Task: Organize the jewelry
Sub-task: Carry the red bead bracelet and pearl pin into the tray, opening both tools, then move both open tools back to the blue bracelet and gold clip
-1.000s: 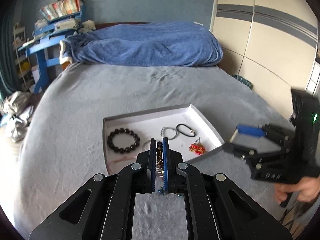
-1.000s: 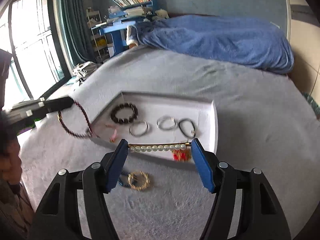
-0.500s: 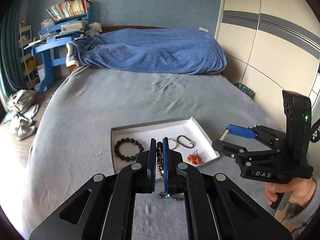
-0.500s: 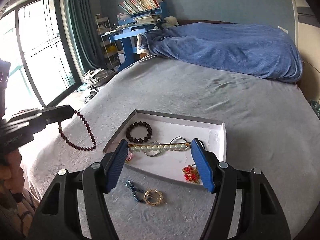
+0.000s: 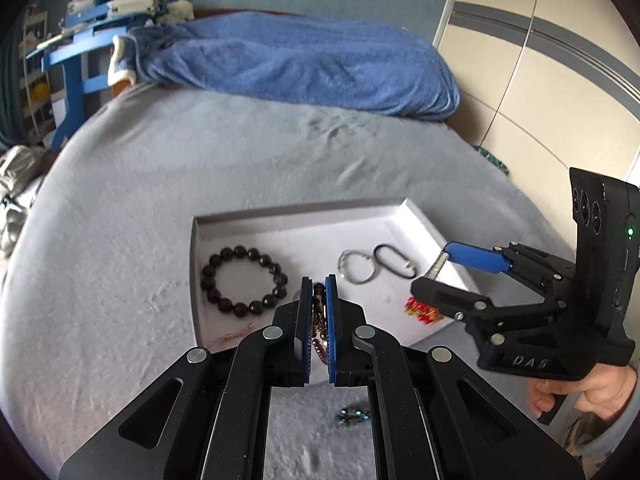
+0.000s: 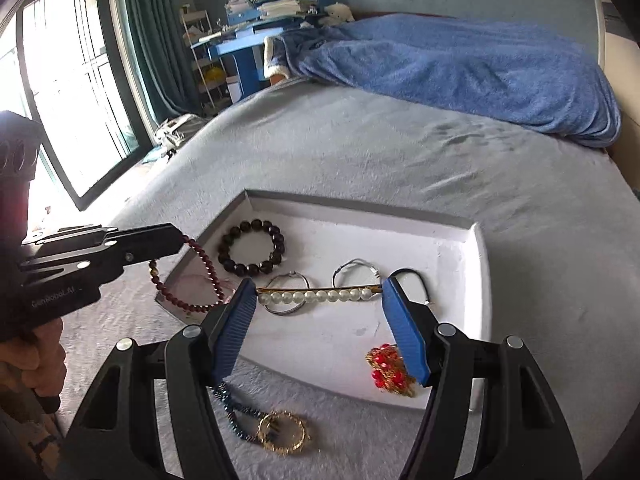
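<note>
My left gripper (image 5: 319,284) is shut on a strand of dark red beads (image 6: 188,304), which hangs in a loop over the near left corner of the white tray (image 6: 360,208). In the right wrist view the left gripper (image 6: 176,240) comes in from the left. My right gripper (image 6: 316,294) is shut on a gold bar of pearls (image 6: 312,296), held end to end between its blue pads above the tray's near half. The right gripper (image 5: 434,272) also shows over the tray's right edge (image 5: 424,220). A person's hand holds each handle.
In the tray lie a black bead bracelet (image 6: 256,224), two silver rings (image 6: 288,276), a black oval loop (image 6: 416,276), a red and gold piece (image 6: 390,368) and a thin pink chain (image 5: 232,334). A gold bangle with a blue bead chain (image 6: 282,432) lies on the grey bed before the tray.
Both grippers drew back from the tray, then came closer and lower over it again. Each keeps its hold, and the bead strand now hangs over the tray's corner.
</note>
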